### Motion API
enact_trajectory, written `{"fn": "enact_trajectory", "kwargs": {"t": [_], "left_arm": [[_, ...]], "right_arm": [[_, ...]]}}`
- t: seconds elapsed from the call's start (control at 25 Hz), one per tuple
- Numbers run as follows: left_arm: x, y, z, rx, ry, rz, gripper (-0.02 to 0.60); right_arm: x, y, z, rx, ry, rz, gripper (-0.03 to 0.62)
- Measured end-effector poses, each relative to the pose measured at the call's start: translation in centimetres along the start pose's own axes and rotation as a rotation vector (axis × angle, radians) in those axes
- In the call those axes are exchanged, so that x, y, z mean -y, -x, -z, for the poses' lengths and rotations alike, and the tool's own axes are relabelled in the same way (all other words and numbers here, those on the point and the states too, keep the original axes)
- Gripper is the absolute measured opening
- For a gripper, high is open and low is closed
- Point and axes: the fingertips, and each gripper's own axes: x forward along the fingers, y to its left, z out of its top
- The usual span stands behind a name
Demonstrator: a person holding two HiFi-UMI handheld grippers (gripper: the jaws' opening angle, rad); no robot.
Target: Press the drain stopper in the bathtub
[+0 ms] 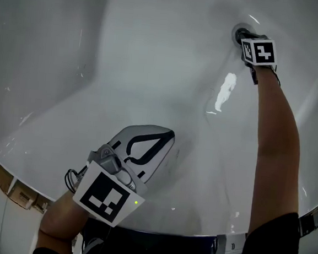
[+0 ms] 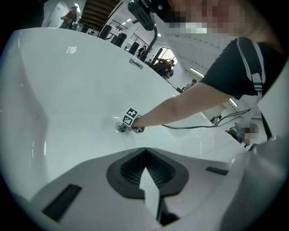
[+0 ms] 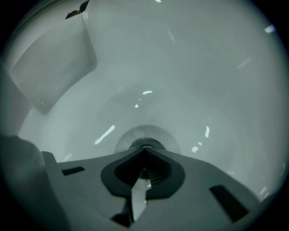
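Note:
The round chrome drain stopper sits in the floor of the white bathtub at the upper right. My right gripper reaches down at arm's length, its shut jaw tips against the stopper. In the right gripper view the stopper shows just past the closed tips of the right gripper. My left gripper hangs shut and empty over the tub's near side, far from the drain. From the left gripper view, the stopper lies beyond my left gripper, beside the right gripper's marker cube.
The tub's near rim runs along the bottom of the head view. An overflow slot sits in the far tub wall. Cables trail over the rim at the right. Cardboard lies outside the tub at the lower left.

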Motion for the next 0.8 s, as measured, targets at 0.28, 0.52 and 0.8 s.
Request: {"fn": "enact_trajectory", "kwargs": {"t": [0.28,0.52,0.8], "left_arm": [[-1.1,0.3,-1.1,0.077,0.036,-0.033,0.005],[-3.6,1.5,-0.3,0.131,0.258,-0.162,0.005],[0.8,6.3,-6.3,0.193,0.232,-0.175,0.005]], "right_arm": [[0.2,-0.1,-0.5,0.005,-0.04,0.016,0.014],[-0.4,8.3,-1.7,0.267,-0.382,0.051,0.012],[-7.0,25.5,1.3,0.349,-0.303,-0.142,0.012]]}}
